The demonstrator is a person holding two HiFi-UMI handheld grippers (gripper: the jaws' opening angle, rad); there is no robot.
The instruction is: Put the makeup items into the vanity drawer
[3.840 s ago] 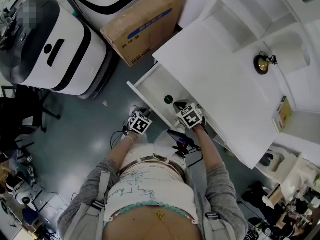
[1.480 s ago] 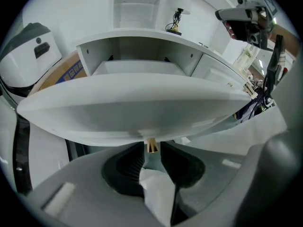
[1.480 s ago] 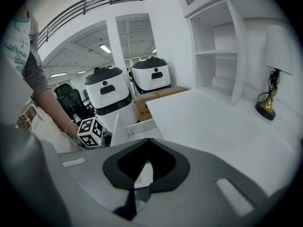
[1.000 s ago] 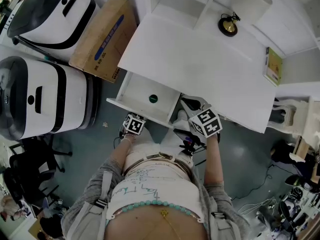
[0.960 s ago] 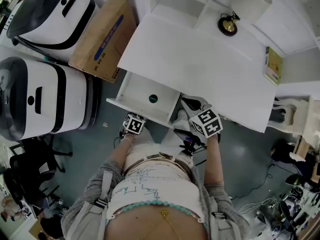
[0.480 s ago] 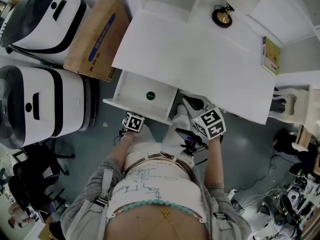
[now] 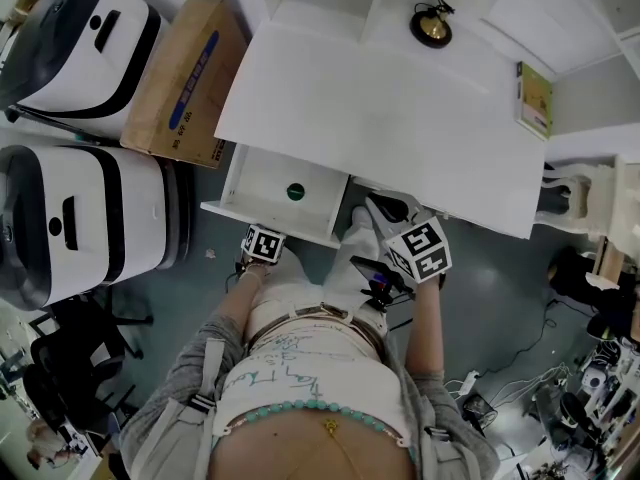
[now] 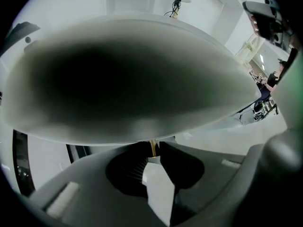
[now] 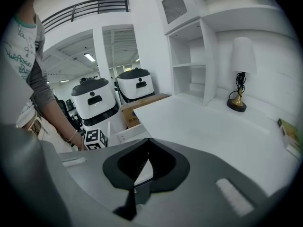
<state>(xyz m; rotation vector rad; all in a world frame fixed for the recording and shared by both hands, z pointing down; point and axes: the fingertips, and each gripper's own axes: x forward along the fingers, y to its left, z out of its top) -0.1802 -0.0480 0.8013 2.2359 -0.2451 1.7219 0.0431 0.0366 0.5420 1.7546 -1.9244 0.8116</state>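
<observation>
- Left gripper: jaws closed on a thin brass-coloured piece at their tips; what it belongs to cannot be told; a blurred surface looms just above
- Right gripper: jaws together, nothing between
- Open drawer just beyond the left jaws; round green item lies inside
- Vanity top ahead of the right jaws; lamp far beyond

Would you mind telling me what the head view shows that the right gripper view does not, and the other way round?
Only the head view looks down into the open drawer and shows the round green item lying in it. Only the right gripper view shows the right gripper with its jaws together and nothing between them. Both show the lamp, the cardboard box and the left gripper at the drawer front.
</observation>
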